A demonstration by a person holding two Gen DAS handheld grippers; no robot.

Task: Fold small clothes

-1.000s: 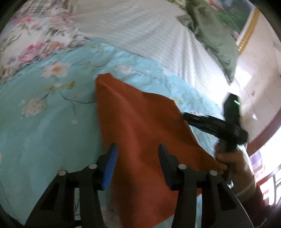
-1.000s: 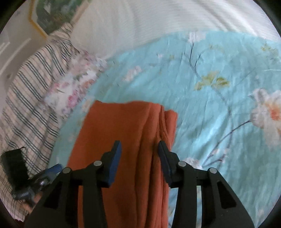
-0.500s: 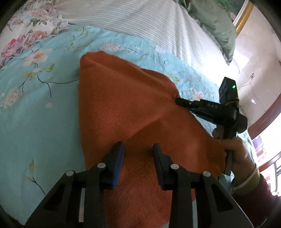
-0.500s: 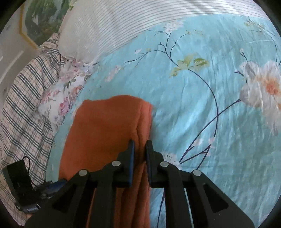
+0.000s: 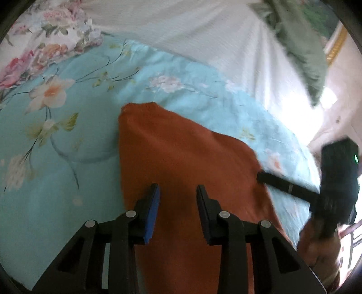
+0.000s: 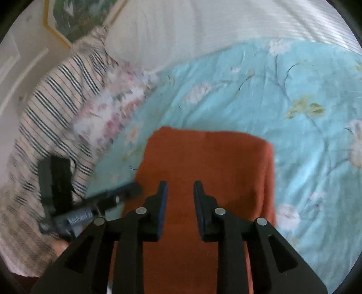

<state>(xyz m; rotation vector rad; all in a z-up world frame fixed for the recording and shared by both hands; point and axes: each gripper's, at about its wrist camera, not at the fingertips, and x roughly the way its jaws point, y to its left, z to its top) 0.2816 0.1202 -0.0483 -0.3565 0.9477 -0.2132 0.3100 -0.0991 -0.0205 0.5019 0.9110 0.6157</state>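
Note:
An orange-brown folded cloth [image 5: 181, 158] lies on the light blue floral bedspread [image 5: 67, 147]. It also shows in the right wrist view [image 6: 210, 162], folded into a rough rectangle. My left gripper [image 5: 177, 192] is open and empty above the cloth's near part. My right gripper [image 6: 180, 188] is open and empty over the cloth's middle. The right gripper shows in the left wrist view [image 5: 291, 187], its fingertips at the cloth's right edge. The left gripper shows in the right wrist view [image 6: 113, 199] at the cloth's left edge.
A white striped sheet [image 5: 192, 38] and a green pillow [image 5: 301, 52] lie beyond the bedspread. A plaid pillow [image 6: 56, 108] and a pink floral cloth [image 6: 108, 108] lie to the left in the right wrist view. A framed picture [image 6: 79, 13] hangs behind.
My right gripper was shut on the cloth's edge half a second ago; it has opened and let go and now sits over the cloth's middle. My left gripper has opened a little wider.

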